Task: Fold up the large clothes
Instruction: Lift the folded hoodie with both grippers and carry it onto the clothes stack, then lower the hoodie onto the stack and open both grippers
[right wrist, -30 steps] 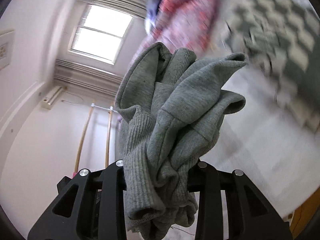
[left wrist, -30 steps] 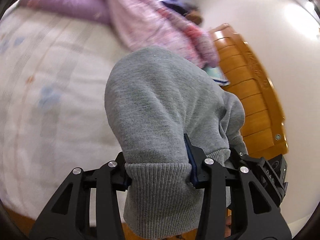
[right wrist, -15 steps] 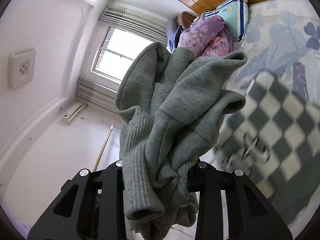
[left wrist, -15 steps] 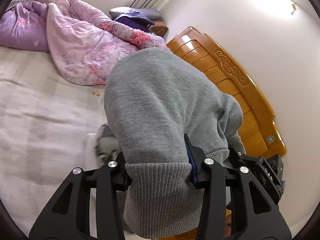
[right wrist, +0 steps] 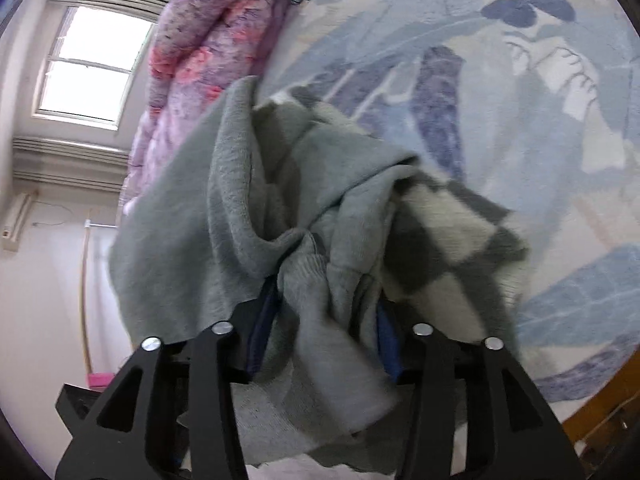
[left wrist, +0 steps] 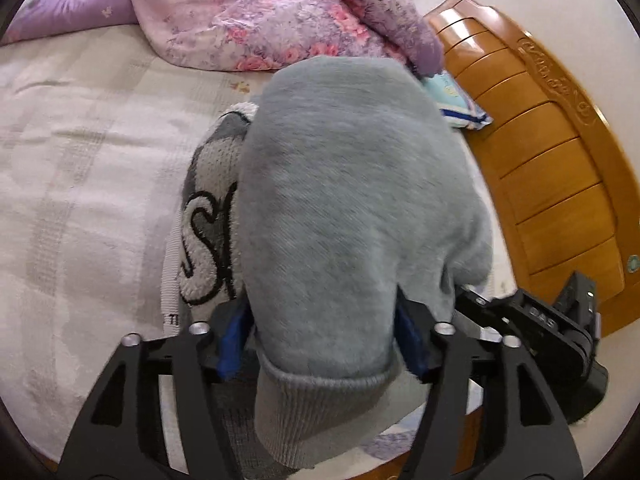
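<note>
Both of your grippers are letting go: the left gripper [left wrist: 326, 344] has its jaws opening around the grey sweatshirt's [left wrist: 352, 200] ribbed cuff, and the right gripper [right wrist: 320, 344] is opening around a bunched fold of the same garment. From each, the cloth runs straight ahead and downward onto the bed [left wrist: 80, 184]. You hold both hands tilted steeply down, neither clearly nearer.
</note>
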The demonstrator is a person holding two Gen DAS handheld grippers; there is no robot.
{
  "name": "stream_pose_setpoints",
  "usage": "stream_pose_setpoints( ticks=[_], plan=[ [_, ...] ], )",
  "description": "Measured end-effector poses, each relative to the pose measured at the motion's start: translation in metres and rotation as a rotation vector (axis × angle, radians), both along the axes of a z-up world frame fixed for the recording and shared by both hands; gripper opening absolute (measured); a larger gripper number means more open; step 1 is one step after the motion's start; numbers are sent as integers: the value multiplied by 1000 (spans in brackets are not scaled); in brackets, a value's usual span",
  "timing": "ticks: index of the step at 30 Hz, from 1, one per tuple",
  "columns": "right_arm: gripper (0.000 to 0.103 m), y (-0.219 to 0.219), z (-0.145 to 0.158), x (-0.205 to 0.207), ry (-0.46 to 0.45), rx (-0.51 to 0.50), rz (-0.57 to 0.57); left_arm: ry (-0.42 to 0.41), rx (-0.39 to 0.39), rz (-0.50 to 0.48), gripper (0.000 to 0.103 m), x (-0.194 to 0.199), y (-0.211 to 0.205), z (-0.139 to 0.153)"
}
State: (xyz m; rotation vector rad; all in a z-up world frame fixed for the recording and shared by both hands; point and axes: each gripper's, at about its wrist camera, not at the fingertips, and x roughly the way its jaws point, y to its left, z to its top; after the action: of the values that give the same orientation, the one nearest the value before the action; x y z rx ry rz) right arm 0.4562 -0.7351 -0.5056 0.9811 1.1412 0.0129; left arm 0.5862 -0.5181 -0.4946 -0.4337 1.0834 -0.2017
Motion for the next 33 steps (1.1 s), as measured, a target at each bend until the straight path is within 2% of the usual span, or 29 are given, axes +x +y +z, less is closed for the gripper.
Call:
stream_pose_setpoints(
  ticks=[3,6,10,13,16,17,20,24,25,26,33],
  plan=[
    [48,-15,1,0,28,-87,-22,9,24,13,76,0,2,-2],
    [48,-23,2,-2,38,-90,-3,12,80,8,87,1,-1,0],
    [55,-13,-2,10,86,-242,71,1,125,-24,88,0,-1,6],
    [55,-9,5,13,89,-308,95,-39,140,-39,88,-2,3,19],
    [57,4,34,9,60,-427,137,-46,122,-30,89,-6,18,28],
    [57,8,41,8,45,-437,144,-44,111,-19,90,-8,23,29],
    [60,35,70,3,-11,-461,202,-14,84,0,91,-8,44,29],
    [67,79,87,0,-56,-518,298,33,83,1,91,-9,69,27],
    [72,89,89,0,-67,-519,314,46,82,1,91,-8,78,25],
    [73,99,89,0,-71,-523,330,61,89,-3,91,-7,85,23],
    [74,168,88,7,-77,-599,439,56,168,28,91,-16,131,26]
  ],
)
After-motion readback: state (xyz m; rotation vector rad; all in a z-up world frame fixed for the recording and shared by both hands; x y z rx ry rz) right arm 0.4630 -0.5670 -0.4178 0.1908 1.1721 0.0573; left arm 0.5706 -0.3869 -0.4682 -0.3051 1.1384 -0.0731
